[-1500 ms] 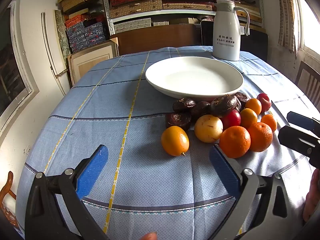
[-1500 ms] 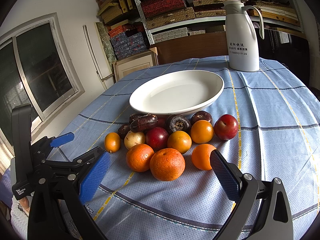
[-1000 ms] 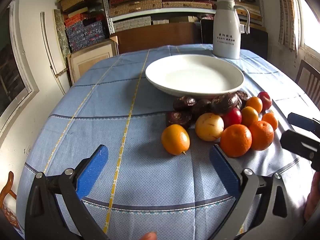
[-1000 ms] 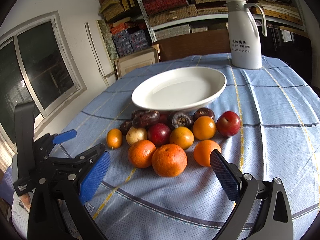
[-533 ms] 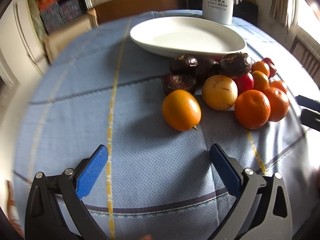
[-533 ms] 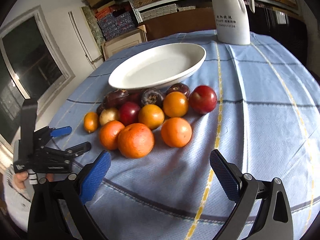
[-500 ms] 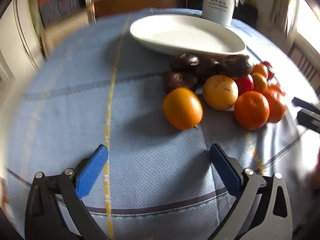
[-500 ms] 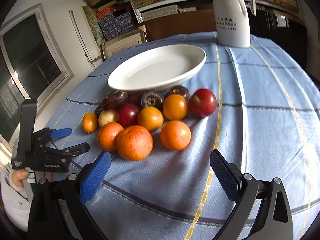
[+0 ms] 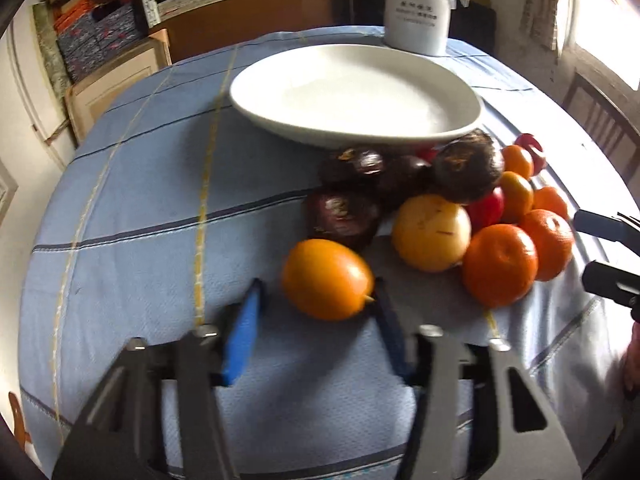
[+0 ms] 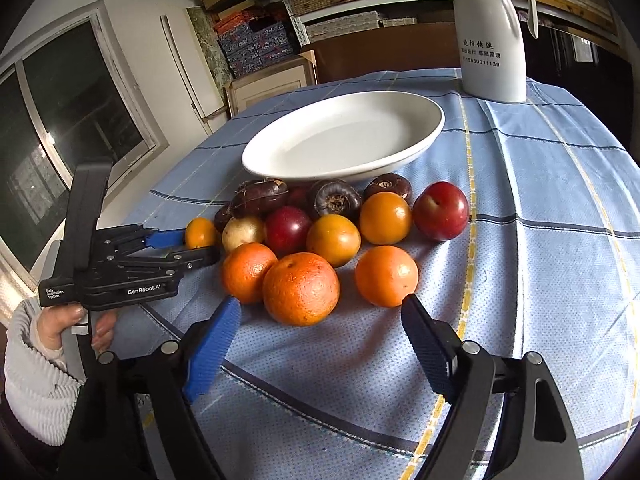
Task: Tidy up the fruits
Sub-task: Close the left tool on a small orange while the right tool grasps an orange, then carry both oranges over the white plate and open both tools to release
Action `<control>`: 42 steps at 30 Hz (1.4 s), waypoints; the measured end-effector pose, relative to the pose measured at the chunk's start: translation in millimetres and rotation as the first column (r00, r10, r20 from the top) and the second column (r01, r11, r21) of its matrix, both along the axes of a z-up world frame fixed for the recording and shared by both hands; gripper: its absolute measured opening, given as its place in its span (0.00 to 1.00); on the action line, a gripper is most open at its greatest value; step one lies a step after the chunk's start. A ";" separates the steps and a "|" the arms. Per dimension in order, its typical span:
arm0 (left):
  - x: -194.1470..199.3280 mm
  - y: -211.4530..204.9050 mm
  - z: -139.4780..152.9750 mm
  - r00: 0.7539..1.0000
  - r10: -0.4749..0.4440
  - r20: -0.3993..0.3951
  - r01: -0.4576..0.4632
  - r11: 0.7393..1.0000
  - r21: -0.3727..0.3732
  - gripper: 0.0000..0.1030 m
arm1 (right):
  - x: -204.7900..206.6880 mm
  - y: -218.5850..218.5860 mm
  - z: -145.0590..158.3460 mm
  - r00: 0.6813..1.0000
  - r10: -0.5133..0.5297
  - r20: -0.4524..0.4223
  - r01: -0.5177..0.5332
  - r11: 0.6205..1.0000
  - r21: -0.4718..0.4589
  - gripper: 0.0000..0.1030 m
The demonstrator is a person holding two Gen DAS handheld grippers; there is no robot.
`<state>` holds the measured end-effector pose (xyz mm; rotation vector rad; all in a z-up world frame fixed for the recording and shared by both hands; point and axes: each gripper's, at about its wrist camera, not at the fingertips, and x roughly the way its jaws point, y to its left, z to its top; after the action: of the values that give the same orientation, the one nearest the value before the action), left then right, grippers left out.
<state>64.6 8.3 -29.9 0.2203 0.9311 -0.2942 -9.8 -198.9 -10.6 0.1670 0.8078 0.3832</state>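
Left gripper (image 9: 316, 300) advanced and narrowed its jaws around the nearest small orange (image 9: 327, 279), not yet clamped. Right gripper (image 10: 320, 332) waits wide before the large orange (image 10: 301, 282); white plate (image 10: 420, 138) empty

A small smooth orange kumquat-shaped fruit (image 9: 327, 279) lies nearest me on the desk, just apart from the cluster: dark purple-brown wrinkled fruits (image 9: 468, 171), a pale yellow round fruit (image 9: 431, 233), red plums (image 10: 440, 210) and dimpled oranges (image 10: 301, 283), all crowded before the empty oval white ceramic plate (image 10: 344, 138).
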 end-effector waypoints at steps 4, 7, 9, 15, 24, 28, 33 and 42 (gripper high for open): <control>-1.9 4.7 0.4 1.000 0.001 -0.004 -0.002 0.999 -0.041 0.39 | 1.0 -1.3 -0.3 1.000 -0.003 0.000 0.003 1.000 0.000 0.81; -5.6 11.2 2.1 1.000 0.007 0.005 -0.006 0.997 -0.076 0.39 | 3.3 1.2 -1.1 1.000 0.007 -0.010 -0.007 1.000 -0.008 0.80; -6.3 12.2 5.0 1.000 0.015 0.024 -0.013 0.996 -0.087 0.39 | 4.2 6.3 -1.6 1.000 0.021 -0.015 -0.021 1.000 -0.013 0.74; -9.6 19.3 9.2 0.998 0.041 0.046 -0.035 0.991 -0.127 0.39 | 12.5 18.5 -5.7 0.998 0.044 -0.053 -0.045 0.999 -0.009 0.61; -5.4 18.9 13.1 0.999 0.036 0.039 -0.030 0.989 -0.142 0.39 | 24.9 16.9 -6.8 0.995 0.050 -0.084 -0.043 0.996 0.078 0.45; 9.4 11.2 34.6 0.996 0.033 0.078 -0.021 0.990 -0.143 0.39 | 21.6 6.7 15.7 0.999 0.040 -0.022 -0.037 0.991 0.132 0.45; 43.8 -13.2 61.7 0.992 0.017 0.122 0.001 0.989 -0.147 0.39 | 60.0 -1.9 56.1 0.998 -0.019 0.061 0.012 0.994 0.113 0.45; 111.1 -32.3 41.9 0.996 0.038 0.078 -0.023 0.981 -0.192 0.42 | 145.3 2.8 34.8 0.997 -0.067 0.029 0.064 0.993 0.098 0.47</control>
<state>175.6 -24.0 12.0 0.0409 0.8196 -0.3420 135.4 -196.0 24.2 0.2767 0.7503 0.3624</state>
